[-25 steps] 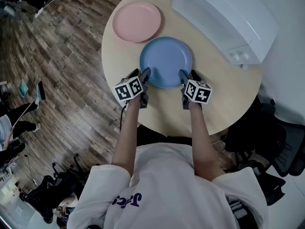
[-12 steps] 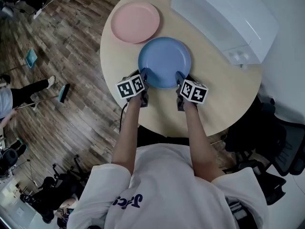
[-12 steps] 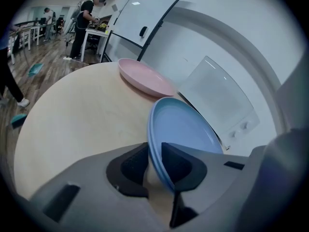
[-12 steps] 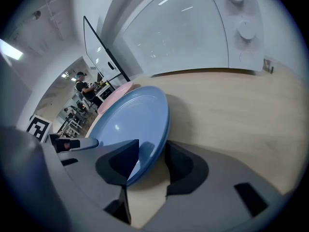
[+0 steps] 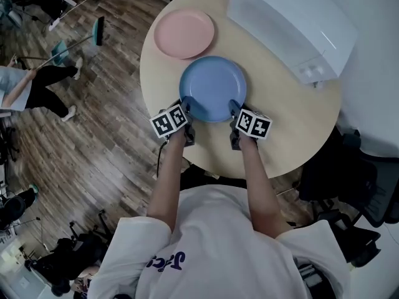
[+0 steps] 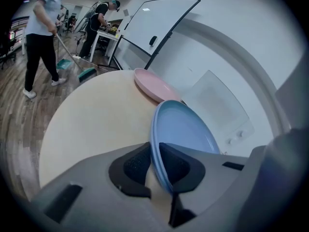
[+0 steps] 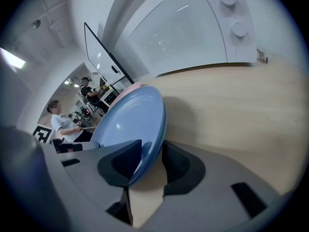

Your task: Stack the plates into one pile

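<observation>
The left gripper (image 5: 186, 104) reached in from the near edge of the round table (image 5: 293, 126) and its jaws, which had just been closing, pinched the left near rim of the blue plate (image 5: 213, 87). In the left gripper view the rim ran straight between the two dark pads (image 6: 137, 163), with both pads pressed against it. The plate lay in the middle of the table, apart from the pink plate (image 5: 184, 33) beyond it to the left.

The right gripper (image 5: 234, 108) stood at the plate's right near rim. Its jaws had also just been closing. The rim sat between them, the inner pad (image 7: 123, 166) over the plate's face, but a slim gap showed before the outer pad (image 7: 182, 161), so the jaws were not yet clamped. A white box (image 5: 293, 23) stood at the far right.
</observation>
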The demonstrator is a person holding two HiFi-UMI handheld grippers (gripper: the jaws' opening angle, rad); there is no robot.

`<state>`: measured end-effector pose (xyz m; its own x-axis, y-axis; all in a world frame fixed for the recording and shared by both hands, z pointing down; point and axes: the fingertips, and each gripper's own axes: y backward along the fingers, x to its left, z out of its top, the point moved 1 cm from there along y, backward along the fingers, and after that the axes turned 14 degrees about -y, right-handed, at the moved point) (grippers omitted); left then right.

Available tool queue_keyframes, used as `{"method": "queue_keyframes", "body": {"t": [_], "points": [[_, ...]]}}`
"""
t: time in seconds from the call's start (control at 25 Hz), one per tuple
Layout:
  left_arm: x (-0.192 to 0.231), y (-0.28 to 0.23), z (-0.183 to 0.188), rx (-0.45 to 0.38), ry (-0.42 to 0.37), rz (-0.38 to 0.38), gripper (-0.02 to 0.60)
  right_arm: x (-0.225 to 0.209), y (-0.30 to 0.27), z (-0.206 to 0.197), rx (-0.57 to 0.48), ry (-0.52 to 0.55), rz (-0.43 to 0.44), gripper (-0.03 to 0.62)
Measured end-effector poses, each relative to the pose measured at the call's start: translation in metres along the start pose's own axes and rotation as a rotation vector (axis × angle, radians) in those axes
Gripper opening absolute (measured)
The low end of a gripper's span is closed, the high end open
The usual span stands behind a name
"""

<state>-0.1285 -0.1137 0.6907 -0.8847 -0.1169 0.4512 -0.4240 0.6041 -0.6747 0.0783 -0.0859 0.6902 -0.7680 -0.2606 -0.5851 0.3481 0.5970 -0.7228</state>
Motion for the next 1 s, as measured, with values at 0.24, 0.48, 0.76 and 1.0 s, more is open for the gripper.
{"method": "queue_keyframes", "body": {"t": [0.24,0.48,0.76,1.0], "points": [[0.004,0.046,0.007,-0.044,0.005,-0.007,0.063,0.033,0.027,-0.013,-0.049,0.029,0.030,0.141],[0.004,0.085,0.005,-0.051,0.022,-0.039,0.061,0.054,0.056,-0.032,-0.058,0.020,0.029,0.140],[0.006,0.116,0.006,-0.078,0.031,-0.031,0.061,0.075,0.075,-0.041,-0.053,0.061,0.042,0.140],[-0.010,0.122,-0.005,-0.094,0.063,0.008,0.061,0.068,0.084,-0.031,-0.029,0.082,0.075,0.137]]}}
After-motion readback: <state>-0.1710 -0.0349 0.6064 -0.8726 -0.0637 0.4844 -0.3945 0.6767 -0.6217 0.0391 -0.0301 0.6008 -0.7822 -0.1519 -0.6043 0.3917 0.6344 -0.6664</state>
